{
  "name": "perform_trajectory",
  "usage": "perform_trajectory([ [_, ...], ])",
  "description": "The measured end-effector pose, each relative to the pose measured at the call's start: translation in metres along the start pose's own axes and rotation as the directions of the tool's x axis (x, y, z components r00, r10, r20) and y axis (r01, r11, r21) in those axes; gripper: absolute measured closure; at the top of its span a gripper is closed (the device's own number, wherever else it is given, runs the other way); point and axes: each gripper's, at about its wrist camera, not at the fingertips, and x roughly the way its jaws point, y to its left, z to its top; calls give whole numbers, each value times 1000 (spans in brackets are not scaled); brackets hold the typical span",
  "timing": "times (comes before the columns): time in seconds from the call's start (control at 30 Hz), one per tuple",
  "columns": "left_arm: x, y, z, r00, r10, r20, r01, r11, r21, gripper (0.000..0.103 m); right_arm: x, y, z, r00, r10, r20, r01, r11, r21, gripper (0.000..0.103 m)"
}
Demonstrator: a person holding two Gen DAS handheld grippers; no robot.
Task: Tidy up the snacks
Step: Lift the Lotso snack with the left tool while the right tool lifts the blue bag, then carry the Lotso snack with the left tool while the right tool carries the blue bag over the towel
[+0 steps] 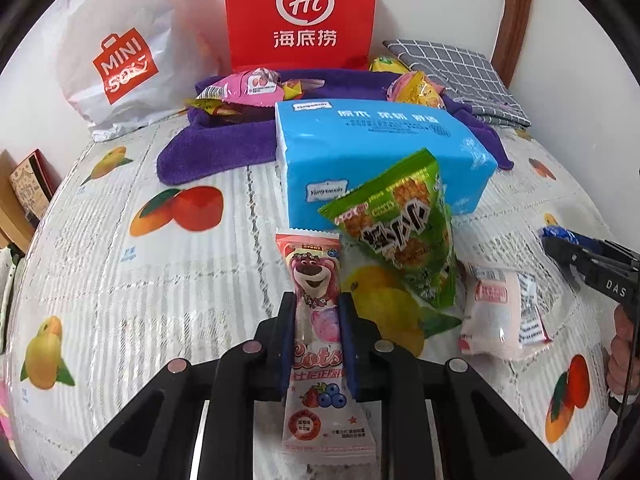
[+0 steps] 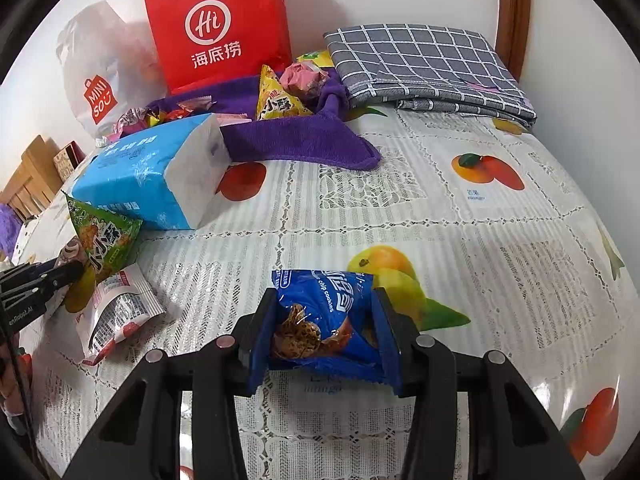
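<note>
My left gripper is shut on a pink bear snack packet and holds it upright above the table. My right gripper is shut on a blue cookie packet. A green triangular snack bag leans against a blue tissue pack. A pale pink packet lies flat to the right. The green bag and pale packet also show at the left of the right wrist view. Several snacks lie on a purple towel.
A red paper bag and a white Miniso bag stand at the back by the wall. A folded grey checked cloth lies at the back right. The table has a fruit-print cover.
</note>
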Motion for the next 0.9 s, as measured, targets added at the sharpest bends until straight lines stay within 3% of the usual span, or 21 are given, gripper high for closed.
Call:
perform_trajectory([
  [0.23,-30,7,1,999,-35,10,36,999,-37,84,-10,-2,-1,999,44,-10,-43,998,41,59],
  [0.9,-130,-15,41,984,-70,163,73,997,-12,84,-121,56,41,985,107,137,-107,994,-3,59],
])
